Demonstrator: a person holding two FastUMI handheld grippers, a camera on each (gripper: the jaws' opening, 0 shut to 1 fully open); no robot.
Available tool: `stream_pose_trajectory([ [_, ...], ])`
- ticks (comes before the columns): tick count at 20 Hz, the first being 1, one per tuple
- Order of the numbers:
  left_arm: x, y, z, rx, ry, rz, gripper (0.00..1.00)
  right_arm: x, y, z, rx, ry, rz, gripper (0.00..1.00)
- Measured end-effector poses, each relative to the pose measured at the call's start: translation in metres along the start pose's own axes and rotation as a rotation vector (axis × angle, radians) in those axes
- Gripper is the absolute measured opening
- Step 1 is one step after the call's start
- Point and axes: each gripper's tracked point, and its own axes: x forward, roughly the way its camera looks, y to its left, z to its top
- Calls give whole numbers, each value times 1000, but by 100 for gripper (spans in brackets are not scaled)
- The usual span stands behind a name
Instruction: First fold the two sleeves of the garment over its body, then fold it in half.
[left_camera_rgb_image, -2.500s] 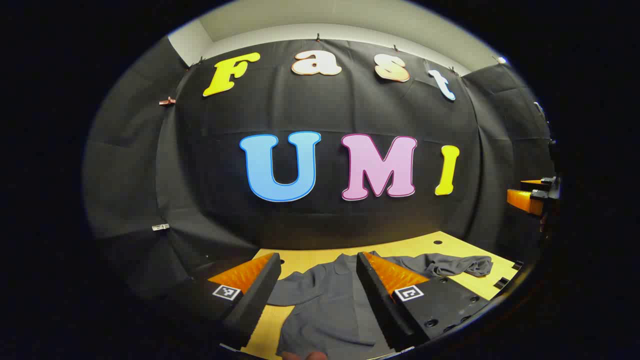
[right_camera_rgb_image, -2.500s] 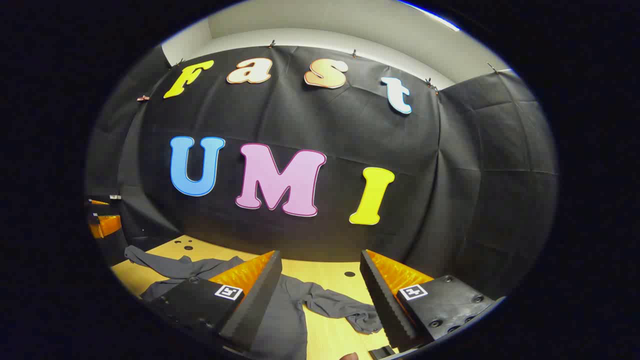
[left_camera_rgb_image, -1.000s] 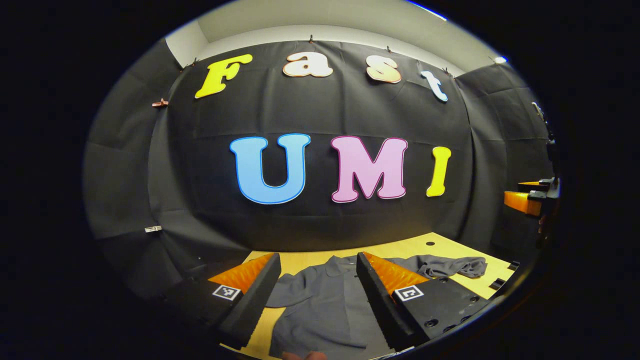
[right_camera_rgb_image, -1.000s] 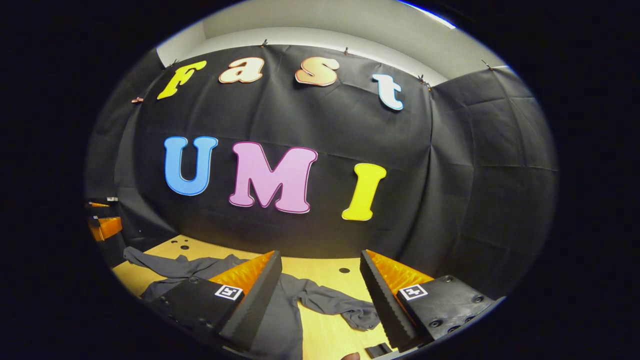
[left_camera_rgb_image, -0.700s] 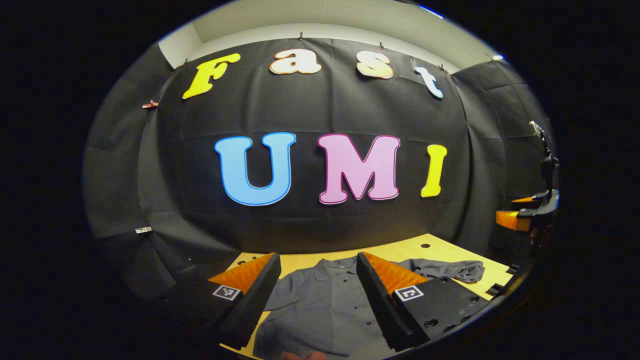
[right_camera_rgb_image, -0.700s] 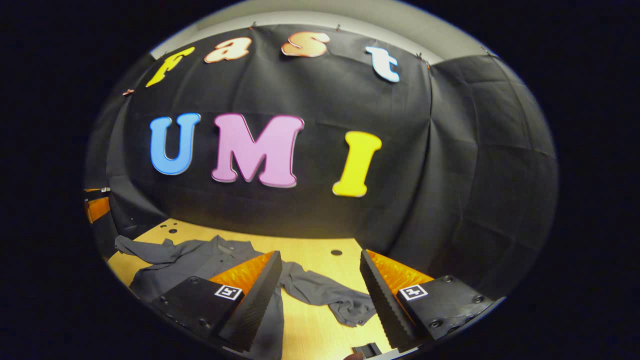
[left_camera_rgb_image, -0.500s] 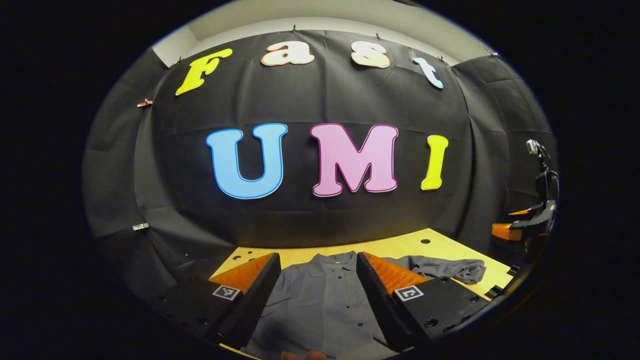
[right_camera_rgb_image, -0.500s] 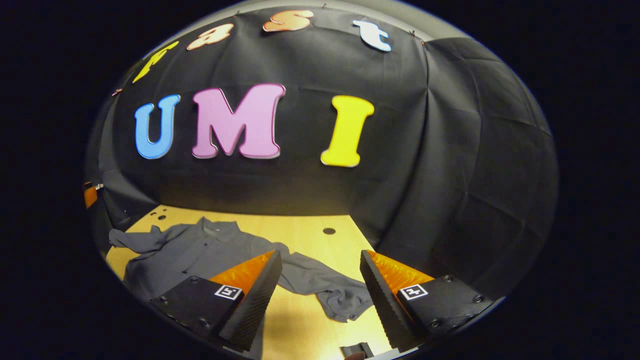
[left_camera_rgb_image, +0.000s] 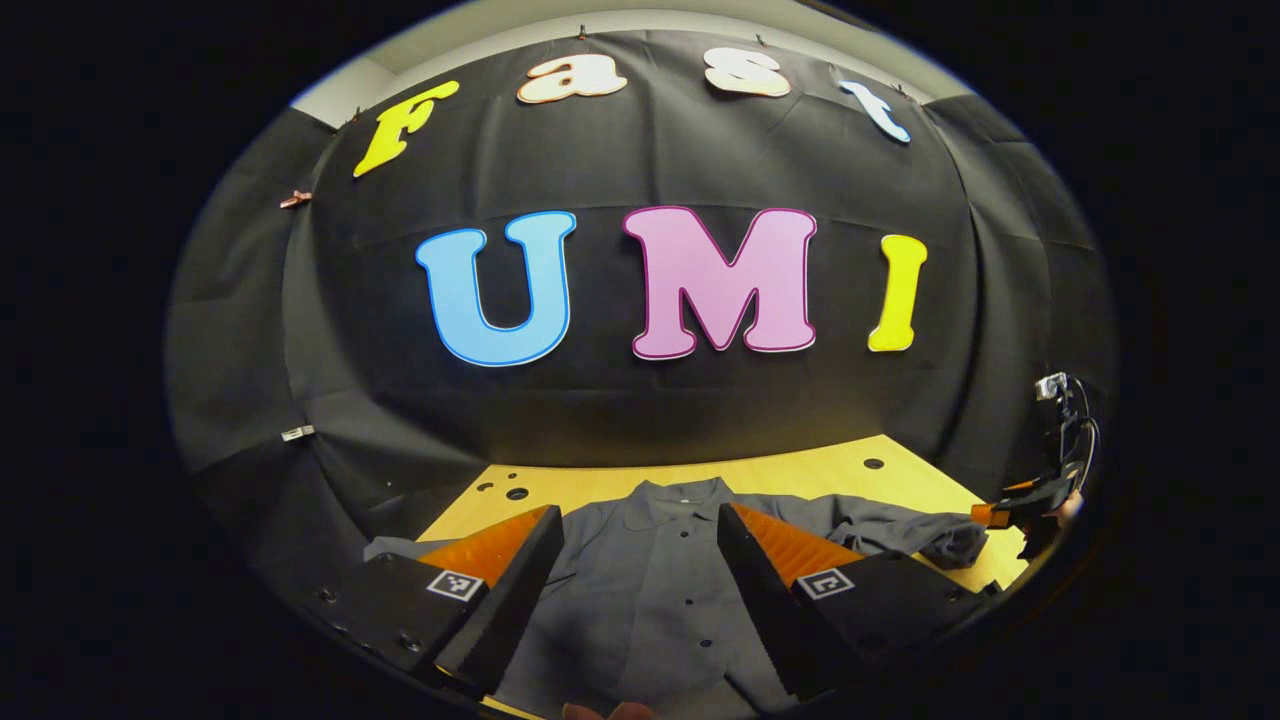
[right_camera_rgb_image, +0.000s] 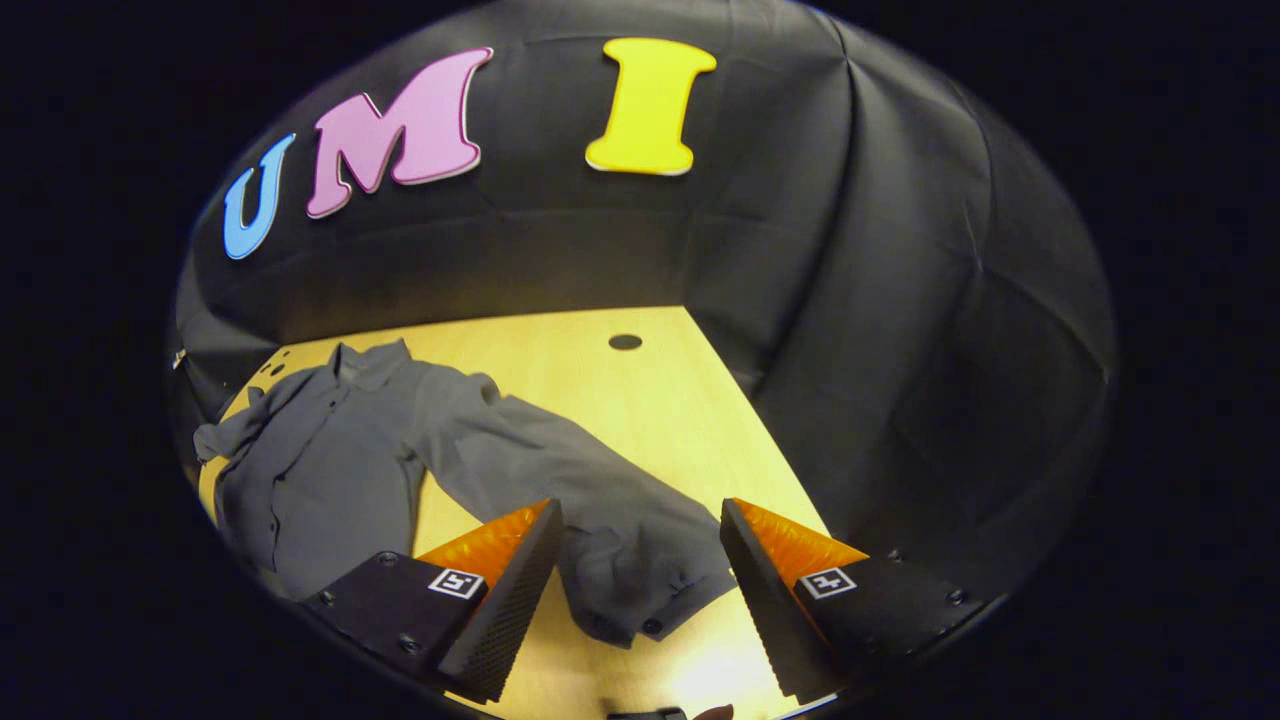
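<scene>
Lying on wooden table (right_camera_rgb_image: 640, 400) — grey shirt (right_camera_rgb_image: 330, 460).

Wooden table (right_camera_rgb_image: 600, 400) — small round holes (right_camera_rgb_image: 625, 342).

The left gripper view is aimed level across the surface (left_camera_rgb_image: 800, 480) toward the booth wall. The right gripper view is tilted down, nearer the surface (right_camera_rgb_image: 640, 400). The shirt (left_camera_rgb_image: 650, 590) (right_camera_rgb_image: 330, 460) is shared by both.

The shirt's (left_camera_rgb_image: 650, 590) hem is cut off at the bottom edge of the left gripper view, and the left gripper's fingers (left_camera_rgb_image: 500, 600) hide its left sleeve and part of its right side.
</scene>
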Motion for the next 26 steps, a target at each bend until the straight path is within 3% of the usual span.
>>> stream_pose_trajectory([
  [10,4,-7,0,41,29,26,96,56,-9,-71,-44,186,24,98],
  [13,4,-3,-2,39,36,32,98,58,-12,-64,-3,144,20,95],
  [16,0,1,-7,32,43,32,98,63,-18,-64,27,159,-11,11],
  [21,-7,17,-9,29,35,32,98,46,-23,-40,19,87,-68,8],
  [26,-7,41,-12,13,23,7,98,-2,-32,4,-43,-45,-196,7],
])
